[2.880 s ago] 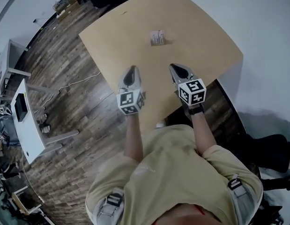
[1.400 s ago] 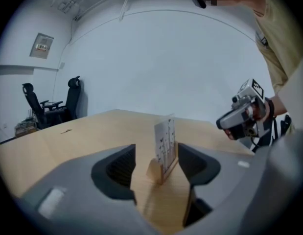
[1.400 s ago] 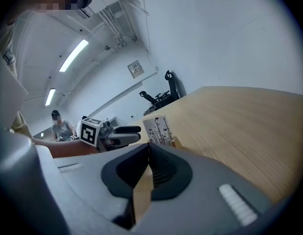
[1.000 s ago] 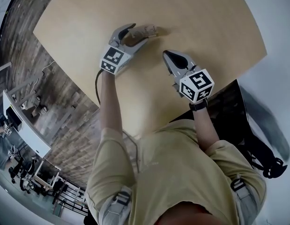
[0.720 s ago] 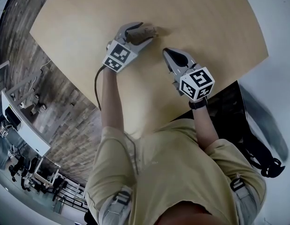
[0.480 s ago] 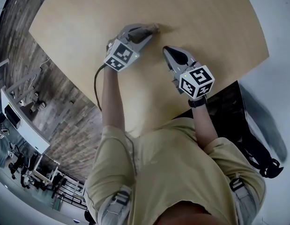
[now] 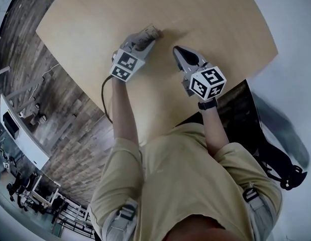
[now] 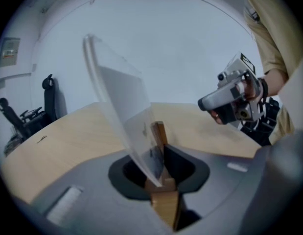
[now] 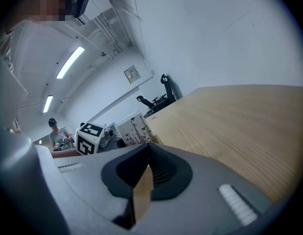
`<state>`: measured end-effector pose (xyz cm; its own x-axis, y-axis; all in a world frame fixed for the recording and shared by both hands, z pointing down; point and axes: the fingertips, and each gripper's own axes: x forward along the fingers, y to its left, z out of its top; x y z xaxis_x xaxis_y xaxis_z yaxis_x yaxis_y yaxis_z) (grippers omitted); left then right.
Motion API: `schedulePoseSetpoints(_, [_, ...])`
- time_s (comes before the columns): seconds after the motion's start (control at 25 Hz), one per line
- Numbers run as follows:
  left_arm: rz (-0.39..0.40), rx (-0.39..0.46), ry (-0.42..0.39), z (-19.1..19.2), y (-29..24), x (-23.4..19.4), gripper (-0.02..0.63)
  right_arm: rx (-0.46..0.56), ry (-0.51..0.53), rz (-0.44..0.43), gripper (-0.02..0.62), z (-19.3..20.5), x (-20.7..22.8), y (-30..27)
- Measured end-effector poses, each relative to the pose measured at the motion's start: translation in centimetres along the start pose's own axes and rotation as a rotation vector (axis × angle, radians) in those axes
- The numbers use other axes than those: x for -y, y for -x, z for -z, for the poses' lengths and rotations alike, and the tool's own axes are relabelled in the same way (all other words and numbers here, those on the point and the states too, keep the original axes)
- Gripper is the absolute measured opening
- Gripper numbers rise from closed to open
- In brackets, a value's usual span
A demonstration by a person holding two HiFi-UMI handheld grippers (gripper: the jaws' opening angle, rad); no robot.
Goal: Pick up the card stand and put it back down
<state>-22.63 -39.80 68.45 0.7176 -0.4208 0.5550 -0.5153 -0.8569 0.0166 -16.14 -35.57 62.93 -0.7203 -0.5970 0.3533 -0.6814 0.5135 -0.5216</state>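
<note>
The card stand [image 7: 152, 31], a small wooden base with a clear upright panel holding a printed card, is on the light wooden table [image 7: 220, 19]. My left gripper [image 7: 146, 35] has reached it, and its jaws are closing with the wooden base [image 8: 160, 136] pinched between the pads. The clear panel [image 8: 119, 106] leans left above the jaws. I cannot tell whether the stand is off the table. My right gripper [image 7: 177, 49] hovers to the right of the stand, shut and empty. It also shows in the left gripper view [image 8: 224, 99].
The table's near edge runs just in front of the person. A cable [image 7: 102, 92] hangs from the left gripper over the wooden floor. White desks [image 7: 17, 129] stand at the far left and a black office chair [image 7: 291, 177] at the lower right.
The left gripper went from the table's near edge out to the card stand and its wide jaws closed around the base. The right gripper hardly moved.
</note>
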Motion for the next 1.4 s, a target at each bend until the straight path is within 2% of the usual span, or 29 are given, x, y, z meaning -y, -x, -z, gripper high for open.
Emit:
schedulePoseSetpoints(0.24, [-0.11,0.049,0.065,-2.5,6.7,2.2,0.081,0.048,0.062,0.012,0.006,-2.6,-3.6,3.0])
schedulePoseSetpoints(0.52, [-0.241,0.12,0.093,-6.2,14.5,6.4,0.083,0.098,0.182,-0.046,0.006,-4.2,-10.5,5.9])
schedulePoseSetpoints(0.64, [-0.34,0.13,0.127,-7.9,17.9,8.1,0.083,0.118,0.249,-0.084,0.006,-5.1,-14.3,7.1])
schedulePoseSetpoints(0.72, [-0.421,0.151,0.182,-8.6,20.0,8.9,0.083,0.136,0.296,-0.101,0.006,-5.6,-16.4,8.0])
schedulePoseSetpoints(0.84, [-0.563,0.231,0.312,-9.1,24.0,9.6,0.083,0.16,0.417,-0.095,0.006,-6.0,-19.7,9.3])
schedulePoseSetpoints(0.92, [-0.643,0.283,0.354,-9.1,26.7,10.3,0.083,0.169,0.495,-0.091,0.006,-6.0,-22.0,9.9])
schedulePoseSetpoints(1.04, [-0.737,0.309,0.348,-8.6,29.9,11.3,0.083,0.179,0.54,-0.108,0.006,-5.9,-24.9,10.8])
schedulePoseSetpoints(1.2, [-0.834,0.362,0.318,-9.3,33.9,12.9,0.083,0.189,0.546,-0.087,0.006,-5.7,-27.2,11.7])
schedulePoseSetpoints(1.4, [-0.902,0.389,0.287,-9.7,37.8,16.0,0.083,0.191,0.545,-0.088,0.006,-5.3,-29.7,13.1])
